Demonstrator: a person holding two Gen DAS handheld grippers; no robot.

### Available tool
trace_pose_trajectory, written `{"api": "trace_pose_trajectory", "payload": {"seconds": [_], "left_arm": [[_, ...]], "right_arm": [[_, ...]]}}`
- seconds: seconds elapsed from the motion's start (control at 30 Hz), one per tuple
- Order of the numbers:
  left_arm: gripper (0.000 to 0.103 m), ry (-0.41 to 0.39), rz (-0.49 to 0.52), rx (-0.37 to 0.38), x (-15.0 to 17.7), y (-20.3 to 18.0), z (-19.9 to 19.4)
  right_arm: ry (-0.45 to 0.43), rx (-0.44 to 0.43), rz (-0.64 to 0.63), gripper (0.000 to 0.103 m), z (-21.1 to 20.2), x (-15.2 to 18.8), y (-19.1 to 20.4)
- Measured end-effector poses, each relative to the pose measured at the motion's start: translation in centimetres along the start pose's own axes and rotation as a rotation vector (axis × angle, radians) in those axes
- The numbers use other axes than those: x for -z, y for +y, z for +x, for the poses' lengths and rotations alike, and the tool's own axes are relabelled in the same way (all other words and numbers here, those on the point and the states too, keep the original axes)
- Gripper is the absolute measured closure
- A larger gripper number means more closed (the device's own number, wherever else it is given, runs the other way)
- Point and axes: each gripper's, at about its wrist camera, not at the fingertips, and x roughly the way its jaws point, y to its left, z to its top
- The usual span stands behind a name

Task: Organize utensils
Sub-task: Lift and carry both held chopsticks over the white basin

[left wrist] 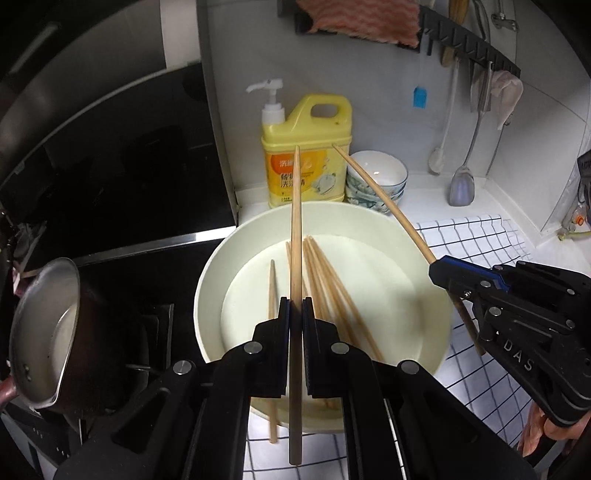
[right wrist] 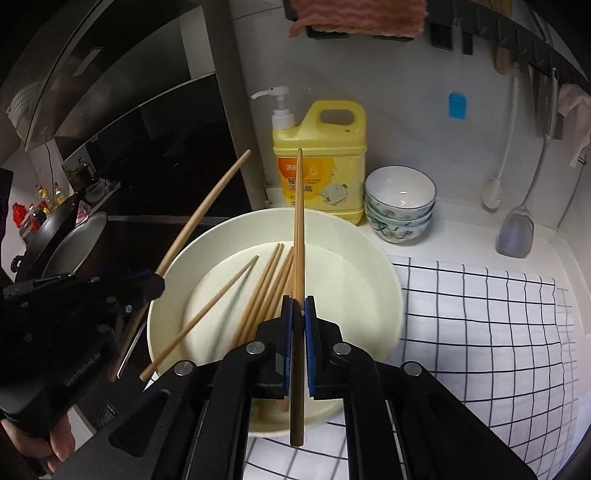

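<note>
White tiled walls close off the back corner of a kitchen desk [left wrist: 436,184], where a yellow detergent jug [left wrist: 306,155] with a white pump stands beside a stack of patterned bowls [left wrist: 376,184]. Above them a black hook rail [left wrist: 476,44] carries a pink cloth [left wrist: 358,22], a white brush and a ladle. To the left lies a dark stove with a small metal saucepan [left wrist: 44,332] on it. A white cloth with a black grid [right wrist: 480,314] covers the desk on the right.

On the near edge of that cloth sits a large cream bowl [left wrist: 210,295]. Several loose chopsticks [left wrist: 332,295] lie inside it in a rough fan, and one lies apart from the rest, its end sticking out over the near rim.

Left tool [left wrist: 295,306] is shut tight on a single chopstick [left wrist: 295,221], which runs straight out between the jaws, over the bowl and toward the jug, its butt end sticking back past the pads. Right tool [right wrist: 298,306] is likewise clamped on one chopstick [right wrist: 299,221], pointing the same way above the bowl. Each tool shows in the other's view: the right one at the bowl's right side, the left one at its left, each with its stick angling up and away. A hand [right wrist: 55,443] grips the left tool's handle.
</note>
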Motion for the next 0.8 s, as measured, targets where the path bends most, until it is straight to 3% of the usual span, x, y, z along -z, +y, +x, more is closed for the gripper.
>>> {"api": "trace_pose_trajectory", "payload": {"seconds": [0.5,0.8], "left_arm": [[0.096,0.102,-0.078,-0.002,1.0,1.7,4.1],[0.095,0.165,-0.123,-0.01,0.9,2.0,6.1]], "right_arm": [[0.148,-0.037,0.024,0.097,6.4,0.7,0.2],[0.205,-0.043,0.026,0.097,8.3,1.2,-0.3]]}}
